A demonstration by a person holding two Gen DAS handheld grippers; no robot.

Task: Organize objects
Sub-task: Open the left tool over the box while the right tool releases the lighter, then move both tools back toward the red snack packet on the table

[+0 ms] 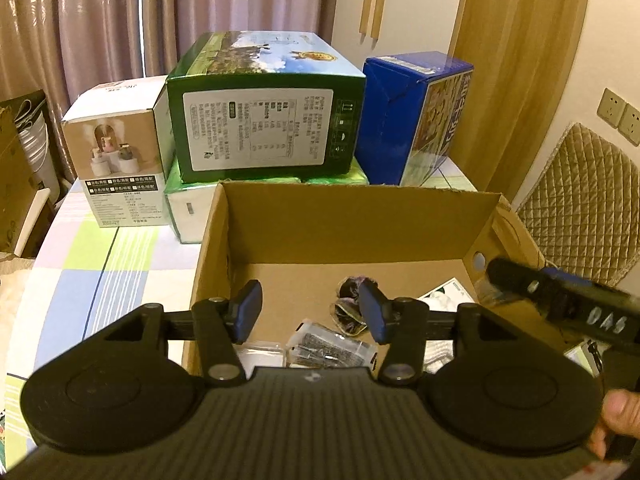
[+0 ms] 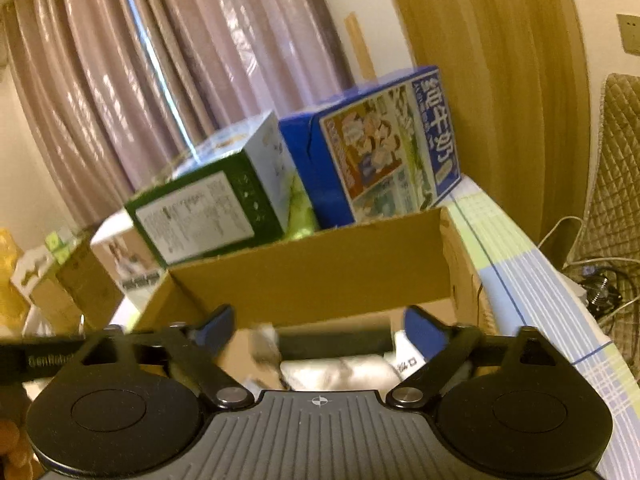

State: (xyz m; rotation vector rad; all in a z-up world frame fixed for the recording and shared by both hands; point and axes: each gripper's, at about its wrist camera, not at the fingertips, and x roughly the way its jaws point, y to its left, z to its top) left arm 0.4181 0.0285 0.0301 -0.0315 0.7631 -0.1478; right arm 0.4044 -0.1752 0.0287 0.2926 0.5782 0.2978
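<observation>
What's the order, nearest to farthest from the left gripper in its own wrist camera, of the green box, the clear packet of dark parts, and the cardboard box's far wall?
1. Clear packet, on the box floor just below the left gripper.
2. Cardboard box's far wall, straight ahead.
3. Green box, behind that wall, stacked on another pack.

Glossy mauve pleated curtains [image 1: 120, 20] hang across the far left, with a cream wardrobe door bearing two wooden handles [image 1: 374, 8] to their right. A curved wood-grain panel [image 1: 516, 60] stands far right, near a beige quilted chair back [image 1: 580, 204] beside the checked-cloth tabletop [image 1: 92, 256]
</observation>
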